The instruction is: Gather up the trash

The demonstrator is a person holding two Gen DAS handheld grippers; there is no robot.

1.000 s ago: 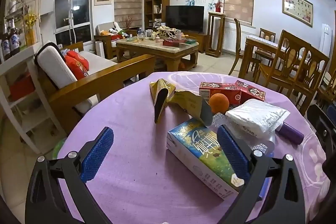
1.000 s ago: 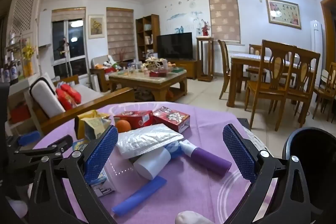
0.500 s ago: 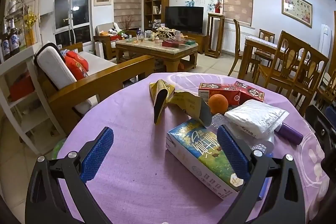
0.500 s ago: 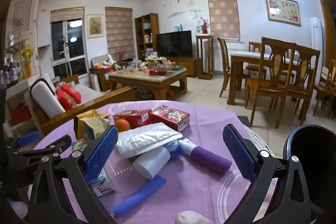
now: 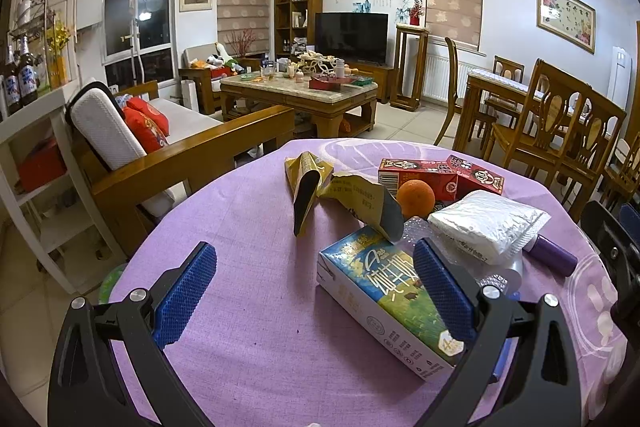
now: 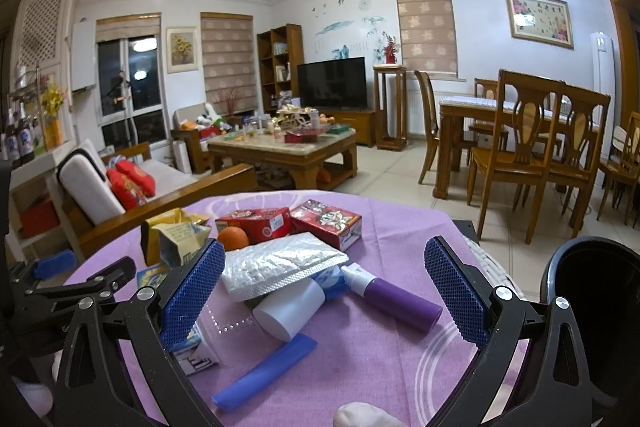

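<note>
Start with the piece nearest the bin: the purple cylindrical bottle with a white cap (image 6: pixel 390 301) lies between your right gripper (image 6: pixel 326 297) jaws, on the round desk under its lilac cloth (image 6: pixel 360 359), with the black bin (image 6: pixel 592 299) just off the desk's right edge. Bring the jaws down square across the bottle's body (it is round and may roll), and keep clear of the white cylinder (image 6: pixel 288 311) and the silver padded mailer (image 6: pixel 276 263) resting beside it.

Your right gripper hovers low over the clutter, jaws spread wide and empty, tilted slightly downward. Your left gripper (image 5: pixel 316 291) also hangs wide apart, holding nothing, its right finger over the blue-and-green printed carton (image 5: pixel 376 291); the crumpled yellow wrapper (image 5: pixel 340 191) lies farther ahead.
</note>
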